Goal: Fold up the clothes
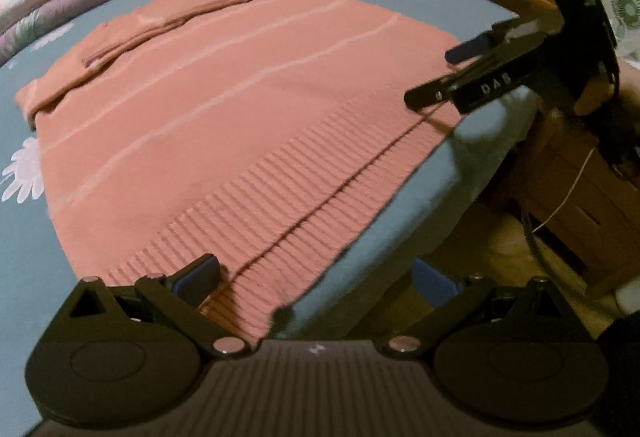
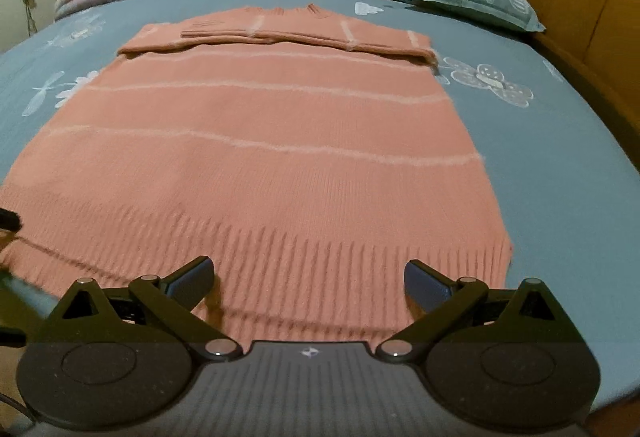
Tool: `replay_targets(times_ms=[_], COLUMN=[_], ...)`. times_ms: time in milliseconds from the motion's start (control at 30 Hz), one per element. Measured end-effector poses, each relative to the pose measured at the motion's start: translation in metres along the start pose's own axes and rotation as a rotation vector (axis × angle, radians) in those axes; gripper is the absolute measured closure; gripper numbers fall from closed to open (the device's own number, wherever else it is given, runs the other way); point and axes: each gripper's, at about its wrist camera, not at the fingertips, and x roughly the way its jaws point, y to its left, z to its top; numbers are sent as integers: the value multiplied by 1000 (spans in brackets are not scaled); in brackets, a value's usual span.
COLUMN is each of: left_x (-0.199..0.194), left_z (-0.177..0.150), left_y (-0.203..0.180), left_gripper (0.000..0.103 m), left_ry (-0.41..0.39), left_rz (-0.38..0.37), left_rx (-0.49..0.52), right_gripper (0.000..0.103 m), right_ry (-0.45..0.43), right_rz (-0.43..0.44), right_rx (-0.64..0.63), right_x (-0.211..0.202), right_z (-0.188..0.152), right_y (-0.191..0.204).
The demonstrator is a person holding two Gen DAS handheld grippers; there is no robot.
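Fingers of the right gripper [image 2: 308, 281] were spread wide at the bottom of its frame, the ribbed hem of the sweater [image 2: 256, 157] lying between and beneath them. The left gripper [image 1: 320, 283] was likewise spread, one finger over the hem corner at lower left. The sweater was laid flat mid-frame on the bed [image 2: 560, 157], sleeves folded across its top.

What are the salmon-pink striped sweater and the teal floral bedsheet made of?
Salmon-pink striped sweater: looks like a soft knit, wool or acrylic; ribbed hem and fuzzy pale stripes show. Teal floral bedsheet: smooth matte woven fabric, probably cotton or a blend; printed white flowers.
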Motion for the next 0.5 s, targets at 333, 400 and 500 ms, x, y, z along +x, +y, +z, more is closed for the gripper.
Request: replay_targets(times_ms=[333, 400, 500], left_x=[-6, -10, -15], left_z=[-15, -19, -21], left_y=[-9, -10, -11], left_gripper=[1, 1, 1], left_ry=[-31, -39, -65], left_rz=[12, 9, 30], left_rx=[-11, -12, -2], right_gripper=[0, 0, 0], right_ry=[-18, -17, -22], right_rz=[10, 14, 15], right_rx=[-25, -20, -6], right_x=[-10, -14, -23], right_z=[-20, -29, -38], right_y=[36, 39, 39])
